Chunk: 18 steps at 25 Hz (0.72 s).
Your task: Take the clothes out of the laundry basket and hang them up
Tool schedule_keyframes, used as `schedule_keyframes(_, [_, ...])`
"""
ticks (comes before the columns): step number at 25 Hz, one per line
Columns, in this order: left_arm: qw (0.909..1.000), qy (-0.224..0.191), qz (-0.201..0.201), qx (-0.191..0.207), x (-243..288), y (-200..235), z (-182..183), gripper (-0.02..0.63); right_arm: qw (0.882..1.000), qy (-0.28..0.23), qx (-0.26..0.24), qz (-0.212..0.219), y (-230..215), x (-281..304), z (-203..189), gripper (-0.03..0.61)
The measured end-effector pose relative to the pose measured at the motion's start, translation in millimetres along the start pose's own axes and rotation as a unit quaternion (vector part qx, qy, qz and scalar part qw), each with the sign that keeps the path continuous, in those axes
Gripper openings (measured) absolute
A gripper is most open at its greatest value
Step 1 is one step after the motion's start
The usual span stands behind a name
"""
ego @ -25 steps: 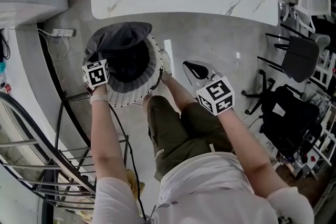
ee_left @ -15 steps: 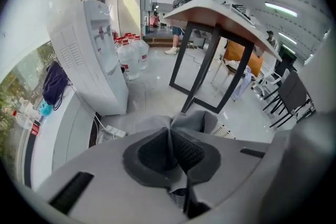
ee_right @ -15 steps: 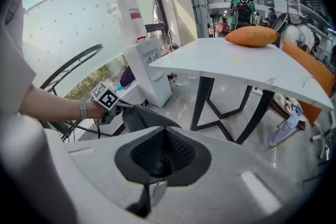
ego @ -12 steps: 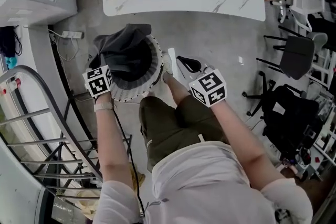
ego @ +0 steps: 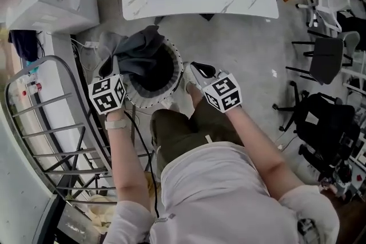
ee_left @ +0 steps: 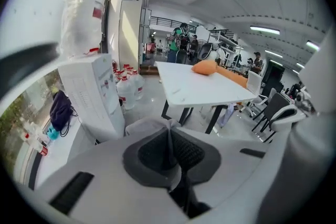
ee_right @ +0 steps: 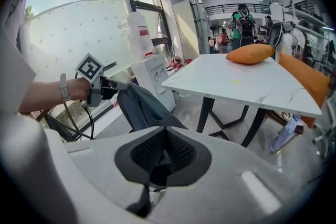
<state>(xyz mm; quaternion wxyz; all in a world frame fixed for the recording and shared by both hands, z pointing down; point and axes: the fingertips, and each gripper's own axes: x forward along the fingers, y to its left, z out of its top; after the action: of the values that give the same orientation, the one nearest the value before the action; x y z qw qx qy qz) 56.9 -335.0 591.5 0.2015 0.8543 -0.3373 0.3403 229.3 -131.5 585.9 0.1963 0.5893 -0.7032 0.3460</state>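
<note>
Both the left tool (ee_left: 169, 152) and right tool (ee_right: 164, 152) are gripping the grey garment (ego: 137, 51), now rising farther out of the basket (ego: 143, 104).

1. The person is wearing a white short-sleeved T-shirt (ego: 217, 191) and olive-green shorts (ego: 183, 128).
2. A pale strap wristband (ego: 116, 123) is circling the left wrist.
3. The light grey plastic left gripper (ee_left: 169, 136) and right gripper (ee_right: 164, 136) are showing dark textured pads (ee_left: 152, 152) and carrying black-and-white marker cubes (ego: 107, 94).

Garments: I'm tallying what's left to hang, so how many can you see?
1: a dark grey fabric garment, gripped by the left claw, over the far-left edge of the round white woven laundry basket. More may be hidden in the basket's dark inside.
</note>
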Motion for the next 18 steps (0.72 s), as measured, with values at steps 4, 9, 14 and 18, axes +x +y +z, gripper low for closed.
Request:
schedule_keyframes(4, [0.9993,-0.037,-0.002,0.004,-48.8,-10.4,37.2,0.015,1.0,-0.019,-0.006,0.015,18.0,-12.4,10.4,0.008])
schedule_keyframes(9, [0.996,-0.089,-0.007,0.012,-105.2,-22.0,85.4,0.015,0.999,-0.041,-0.018,0.03,41.6,-16.2,32.5,0.026])
schedule_keyframes(14, [0.9914,-0.125,-0.027,0.03,-150.5,-33.3,125.7,0.014,0.997,-0.058,-0.031,0.048,71.2,-13.0,49.9,0.043])
schedule_keyframes(18, [0.985,-0.16,-0.031,0.056,-190.3,-39.1,160.4,0.015,0.994,-0.067,-0.048,0.065,92.5,-2.7,65.4,0.078])
